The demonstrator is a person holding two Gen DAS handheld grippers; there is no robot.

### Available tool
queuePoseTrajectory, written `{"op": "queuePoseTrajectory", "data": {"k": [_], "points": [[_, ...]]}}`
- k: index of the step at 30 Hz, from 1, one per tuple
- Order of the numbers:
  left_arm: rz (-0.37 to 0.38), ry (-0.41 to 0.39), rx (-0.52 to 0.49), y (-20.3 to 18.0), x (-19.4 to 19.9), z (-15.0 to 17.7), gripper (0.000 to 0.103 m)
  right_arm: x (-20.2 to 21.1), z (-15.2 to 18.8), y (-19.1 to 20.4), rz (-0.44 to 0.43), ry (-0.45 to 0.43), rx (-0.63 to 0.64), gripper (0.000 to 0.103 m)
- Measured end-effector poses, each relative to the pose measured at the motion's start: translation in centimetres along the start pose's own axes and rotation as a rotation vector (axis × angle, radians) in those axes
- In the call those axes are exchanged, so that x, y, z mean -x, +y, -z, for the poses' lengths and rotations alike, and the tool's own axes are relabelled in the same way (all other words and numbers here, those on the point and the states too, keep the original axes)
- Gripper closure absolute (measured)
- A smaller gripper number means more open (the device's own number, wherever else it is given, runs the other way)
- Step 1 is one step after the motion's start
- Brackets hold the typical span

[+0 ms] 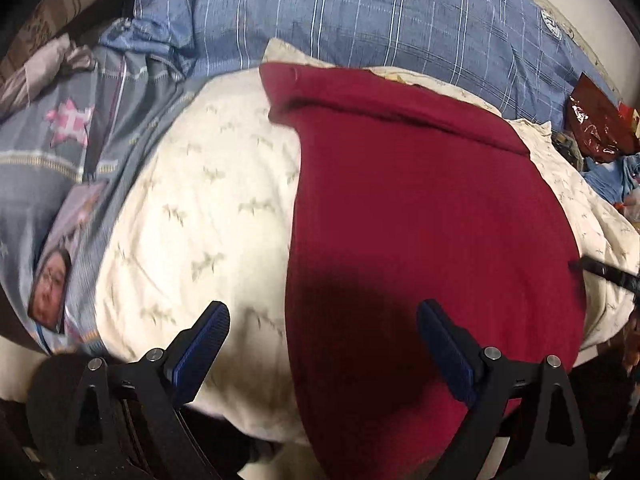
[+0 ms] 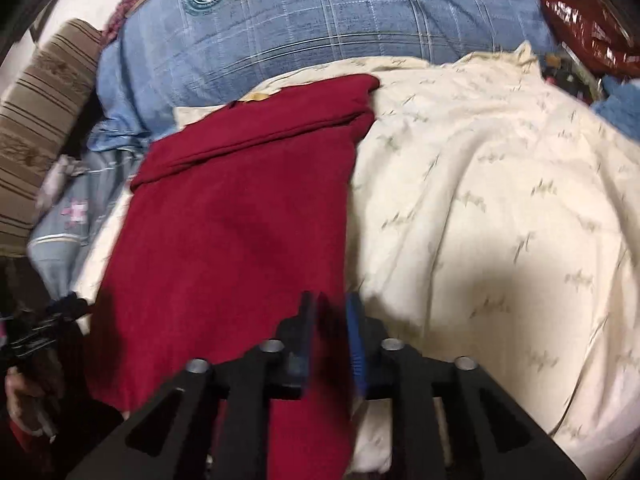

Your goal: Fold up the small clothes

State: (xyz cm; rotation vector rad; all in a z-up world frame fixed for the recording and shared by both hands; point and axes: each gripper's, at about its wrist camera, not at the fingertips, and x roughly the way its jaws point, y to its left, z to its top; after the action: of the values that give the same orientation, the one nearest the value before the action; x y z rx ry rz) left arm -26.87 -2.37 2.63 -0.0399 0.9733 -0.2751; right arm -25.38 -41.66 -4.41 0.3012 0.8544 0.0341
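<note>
A dark red garment [image 1: 420, 200] lies flat on a cream patterned cover [image 1: 200, 200], with a folded band across its far end. My left gripper [image 1: 322, 307] hovers open and wide over the garment's near left edge, one finger above the cream cover, the other above the red cloth, nothing between them. In the right wrist view the red garment [image 2: 240, 220] fills the left half. My right gripper [image 2: 330, 304] is shut on its near right edge, and red cloth fills the gap between the blue pads. One dark fingertip [image 1: 600, 270] of the right gripper shows at the garment's right side.
A blue plaid duvet [image 1: 360, 12] is heaped behind the cream cover [image 2: 480, 200]. A grey cloth with pink stars [image 1: 60, 140] lies at the left, with a printed photo [image 1: 50, 284] on it. A shiny red bag [image 1: 596, 120] sits at the far right and a brown striped cushion [image 2: 40, 120] at the far left.
</note>
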Motion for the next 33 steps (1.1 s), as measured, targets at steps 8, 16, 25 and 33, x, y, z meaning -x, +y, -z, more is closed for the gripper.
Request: {"op": "queuePoseTrajectory", "data": {"k": [8, 16, 25, 33], "points": [[0.020, 0.071, 0.026, 0.5, -1.7, 2.0, 0.008, -0.3, 5.3, 0.6, -0.006, 0.151, 0.101, 0.055], [-0.010, 0.077, -0.006, 0.2, -2.9, 3.0, 0.011, 0.2, 6.5, 0.9, -0.066, 0.176, 0.121, 0.083], [0.051, 0.101, 0.028, 0.3, -2.8, 3.3, 0.029, -0.4, 7.0, 1.5, -0.073, 0.242, 0.160, 0.076], [0.098, 0.122, 0.058, 0.5, -3.6, 3.2, 0.036, -0.2, 7.6, 1.0, -0.108, 0.273, 0.130, 0.088]]}}
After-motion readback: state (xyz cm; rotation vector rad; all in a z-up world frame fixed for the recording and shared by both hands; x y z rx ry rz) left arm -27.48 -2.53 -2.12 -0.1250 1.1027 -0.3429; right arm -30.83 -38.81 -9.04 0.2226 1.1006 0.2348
